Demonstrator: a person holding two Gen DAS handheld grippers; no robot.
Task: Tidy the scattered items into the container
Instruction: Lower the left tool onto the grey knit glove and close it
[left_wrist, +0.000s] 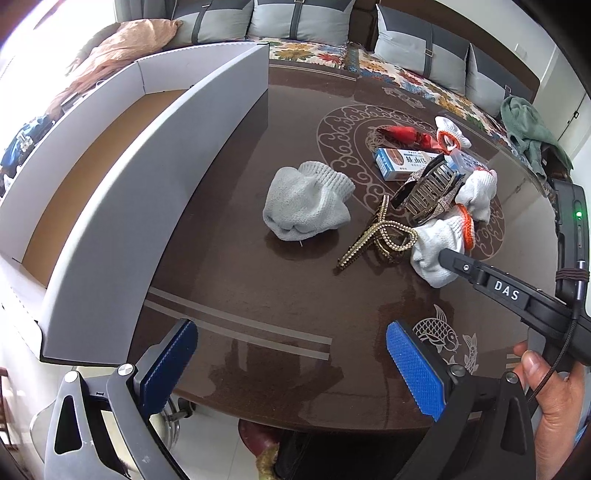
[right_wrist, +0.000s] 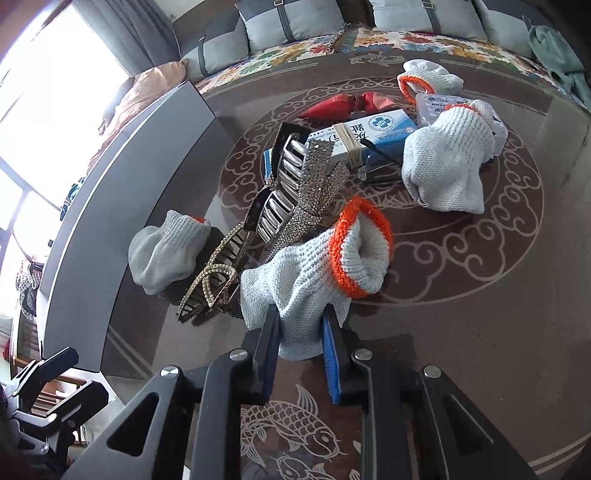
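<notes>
White knitted glove (right_wrist: 314, 280) with an orange cuff, crumpled on the dark patterned table (right_wrist: 480, 332), finger end pinched between the pads of the right gripper (right_wrist: 301, 354). Just beyond the jaws to the left, two rhinestone hair claws (right_wrist: 295, 192) touching the glove; further left, another grey-white glove (right_wrist: 166, 251). Ahead, a blue-and-white box (right_wrist: 369, 136) bound with rubber bands, print too skewed to read. Left gripper (left_wrist: 291, 365) spread wide over bare table, nothing between its pads. Grey cardboard container (left_wrist: 147, 192) left of those jaws. "DAS" printed on the right gripper's finger.
</notes>
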